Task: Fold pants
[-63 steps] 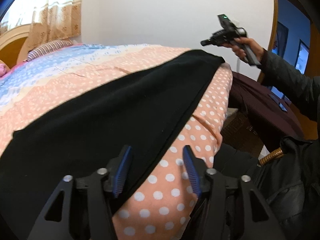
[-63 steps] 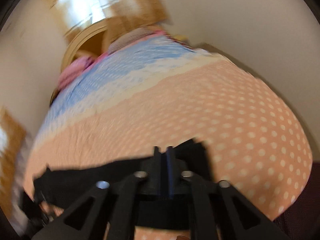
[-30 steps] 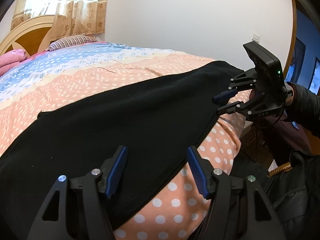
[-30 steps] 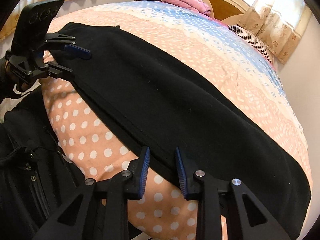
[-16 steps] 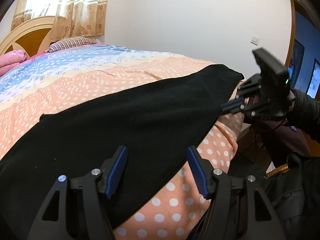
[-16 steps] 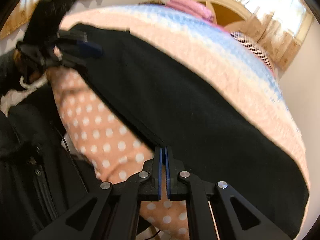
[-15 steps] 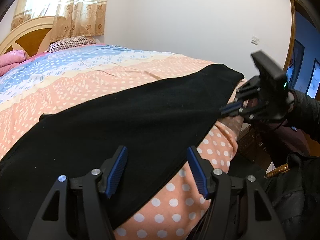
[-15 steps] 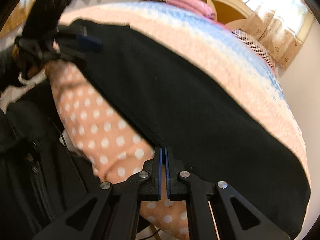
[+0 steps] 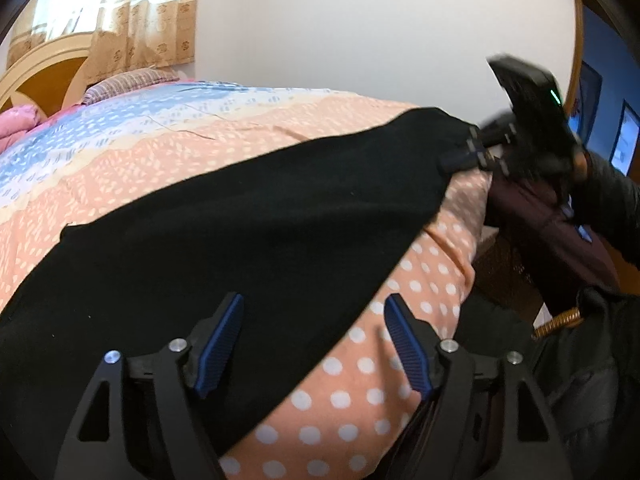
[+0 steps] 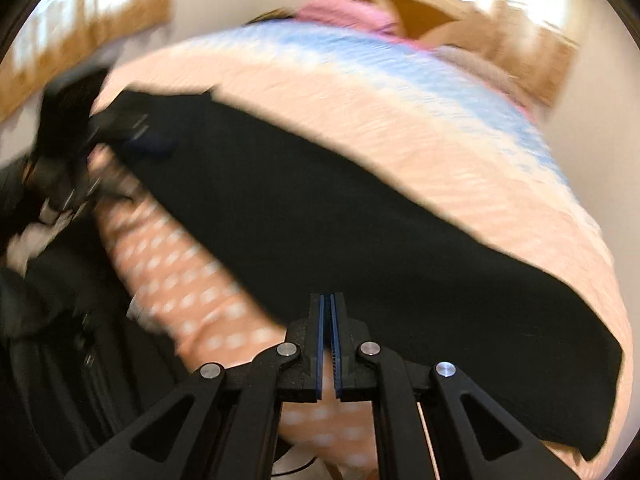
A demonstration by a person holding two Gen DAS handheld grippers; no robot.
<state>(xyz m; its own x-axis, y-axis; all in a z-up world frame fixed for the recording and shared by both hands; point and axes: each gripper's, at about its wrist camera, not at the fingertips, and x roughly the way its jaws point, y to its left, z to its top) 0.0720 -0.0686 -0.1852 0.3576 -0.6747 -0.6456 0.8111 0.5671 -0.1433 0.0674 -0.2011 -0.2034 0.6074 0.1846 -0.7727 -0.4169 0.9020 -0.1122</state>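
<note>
Pinching pants (image 10: 320, 216) edge, right gripper (image 10: 328, 320) jaws closed; left gripper (image 9: 316, 344) hovering, jaws spread, over bed (image 9: 360, 380).

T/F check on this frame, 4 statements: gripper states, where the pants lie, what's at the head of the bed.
1. The left gripper is open. True.
2. The right gripper is wide open. False: its jaws are shut, at the near edge of the black pants.
3. The pants lie spread across the polka-dot bedspread. True.
4. A green pillow sits at the headboard. False: the pillow there is pink.
</note>
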